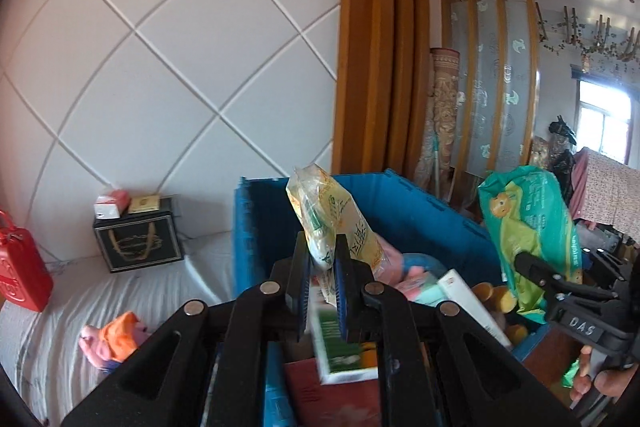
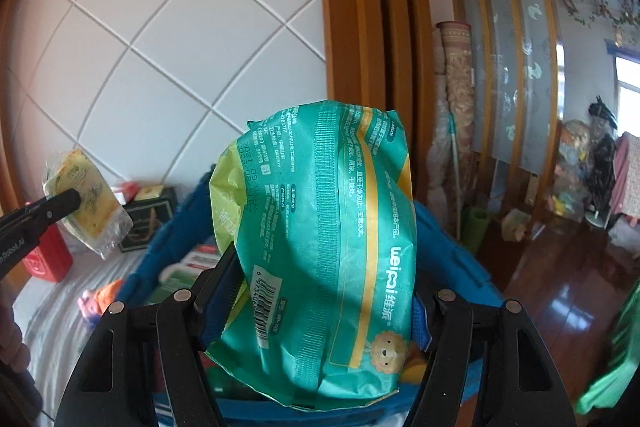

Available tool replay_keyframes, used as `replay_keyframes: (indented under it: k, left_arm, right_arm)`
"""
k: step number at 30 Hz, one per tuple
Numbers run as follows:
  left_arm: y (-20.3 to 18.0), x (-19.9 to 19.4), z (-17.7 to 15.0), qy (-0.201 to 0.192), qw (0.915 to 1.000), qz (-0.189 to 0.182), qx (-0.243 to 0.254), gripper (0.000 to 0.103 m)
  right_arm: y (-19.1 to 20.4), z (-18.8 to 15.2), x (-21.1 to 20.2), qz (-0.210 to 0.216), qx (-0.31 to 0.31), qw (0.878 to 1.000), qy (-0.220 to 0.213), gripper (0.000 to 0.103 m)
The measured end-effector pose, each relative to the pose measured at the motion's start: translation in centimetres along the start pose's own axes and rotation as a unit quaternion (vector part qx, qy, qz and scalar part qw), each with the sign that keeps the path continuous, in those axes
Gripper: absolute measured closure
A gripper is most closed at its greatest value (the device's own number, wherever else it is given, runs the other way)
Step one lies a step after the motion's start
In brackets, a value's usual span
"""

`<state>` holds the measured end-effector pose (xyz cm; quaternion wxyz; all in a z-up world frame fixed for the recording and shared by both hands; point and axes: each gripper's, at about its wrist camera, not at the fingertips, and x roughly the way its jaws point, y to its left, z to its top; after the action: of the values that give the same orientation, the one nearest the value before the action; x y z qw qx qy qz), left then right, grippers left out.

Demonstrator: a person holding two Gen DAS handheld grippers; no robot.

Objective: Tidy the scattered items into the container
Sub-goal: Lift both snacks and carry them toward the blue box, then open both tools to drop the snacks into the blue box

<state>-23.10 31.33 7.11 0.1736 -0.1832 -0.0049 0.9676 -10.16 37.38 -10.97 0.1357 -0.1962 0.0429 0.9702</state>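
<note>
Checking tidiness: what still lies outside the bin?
An orange-and-pink soft toy lies loose on the white bedsheet, left of the blue plastic crate. Both grippers hold packets above the crate.

My left gripper [image 1: 324, 259] pinches a yellow tissue pack [image 1: 334, 219], held upright over the blue crate [image 1: 400, 203]. To the right, my right gripper [image 1: 532, 269] clamps a green wipes pack [image 1: 528, 223] above the crate's far side. An orange and pink toy [image 1: 116, 339] lies on the white bedsheet [image 1: 140, 291] beside the crate.
</note>
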Motion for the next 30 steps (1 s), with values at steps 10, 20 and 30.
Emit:
replay_keyframes:
  k: [10,20,30]
  left_arm:
    - [-9.1,11.4,0.5,0.123,0.9923,0.005,0.014,0.092]
    - [-9.9,16.0,-1.4,0.195,0.9795,0.043,0.025,0.092]
    - [-9.7,16.3,-1.2,0.207,0.9762,0.06,0.02,0.049]
  right_arm:
    - [-6.8,-0.2,10.3,0.03,-0.003,0.994,0.105,0.033]
    - [-9.4,-0.3,14.4,0.037,-0.009,0.982,0.184,0.032]
    - [-8.6,-0.9,14.9,0.042,-0.067,0.978,0.191,0.017]
